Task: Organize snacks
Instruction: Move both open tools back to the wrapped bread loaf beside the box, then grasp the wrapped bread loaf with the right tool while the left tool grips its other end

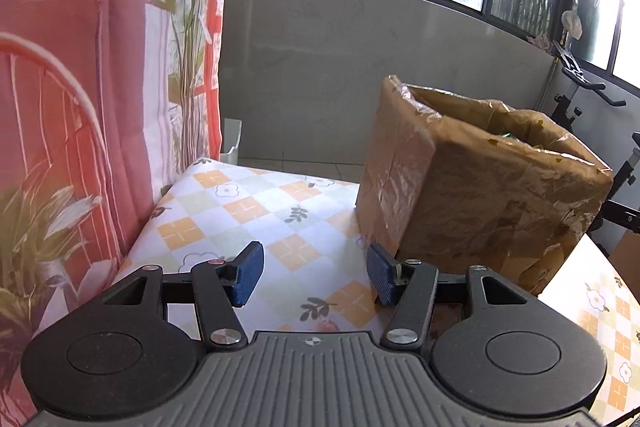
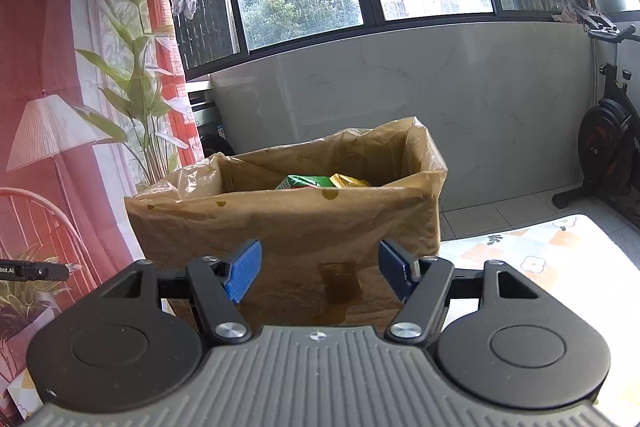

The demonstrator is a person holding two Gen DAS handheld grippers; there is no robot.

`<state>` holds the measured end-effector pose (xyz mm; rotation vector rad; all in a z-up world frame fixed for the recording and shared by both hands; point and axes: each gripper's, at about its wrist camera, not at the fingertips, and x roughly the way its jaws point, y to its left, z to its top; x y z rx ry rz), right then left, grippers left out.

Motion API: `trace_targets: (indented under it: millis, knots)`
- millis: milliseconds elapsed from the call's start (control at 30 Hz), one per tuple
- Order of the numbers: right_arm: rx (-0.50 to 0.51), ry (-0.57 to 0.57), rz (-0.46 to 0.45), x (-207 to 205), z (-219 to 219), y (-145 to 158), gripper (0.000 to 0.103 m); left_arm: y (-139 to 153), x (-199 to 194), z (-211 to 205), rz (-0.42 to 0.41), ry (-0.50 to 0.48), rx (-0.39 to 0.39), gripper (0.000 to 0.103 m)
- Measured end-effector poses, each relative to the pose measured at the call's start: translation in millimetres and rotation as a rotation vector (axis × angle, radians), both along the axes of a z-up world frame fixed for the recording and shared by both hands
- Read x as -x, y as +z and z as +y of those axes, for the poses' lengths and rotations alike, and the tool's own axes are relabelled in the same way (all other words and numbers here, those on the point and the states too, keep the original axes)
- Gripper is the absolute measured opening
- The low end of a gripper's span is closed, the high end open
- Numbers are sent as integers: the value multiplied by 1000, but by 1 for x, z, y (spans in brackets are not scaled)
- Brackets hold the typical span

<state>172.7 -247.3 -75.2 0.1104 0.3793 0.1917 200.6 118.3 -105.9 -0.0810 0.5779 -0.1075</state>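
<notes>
A brown cardboard box lined with crinkled plastic (image 1: 472, 187) stands on the checked tablecloth (image 1: 248, 207). In the right wrist view the same box (image 2: 288, 227) fills the middle, and a green snack packet (image 2: 302, 182) and a yellow one (image 2: 350, 181) lie inside it. My left gripper (image 1: 316, 273) is open over the cloth, just left of the box, with nothing between its blue pads. My right gripper (image 2: 320, 271) faces the box's near wall, open and empty. A sliver of the left tool (image 2: 34, 271) shows at the left edge there.
A red curtain printed with a lamp and plants (image 1: 80, 87) hangs close on the left. A grey wall (image 1: 340, 75) under windows runs behind the table. An exercise bike (image 2: 612, 155) stands on the tiled floor at right. The tablecloth's right part (image 2: 552, 251) lies beside the box.
</notes>
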Motion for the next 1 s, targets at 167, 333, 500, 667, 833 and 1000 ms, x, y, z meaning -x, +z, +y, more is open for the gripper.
trace_targets:
  millis: [167, 333, 500, 667, 833, 1000]
  knots:
    - [20, 23, 66, 13, 12, -26, 68, -48, 0, 14, 107, 42, 62, 59]
    - [44, 1, 121, 16, 9, -43, 68, -76, -4, 26, 179, 70, 118, 59]
    - [52, -16, 156, 17, 7, -55, 68, -86, -12, 23, 209, 46, 130, 60]
    - [60, 29, 189, 15, 16, -63, 68, -96, -10, 11, 212, 16, 159, 60]
    - [68, 49, 216, 13, 19, -72, 68, -101, -19, -18, 213, -67, 164, 60]
    - [78, 64, 231, 15, 22, -81, 68, -107, -27, -65, 228, -177, 161, 59]
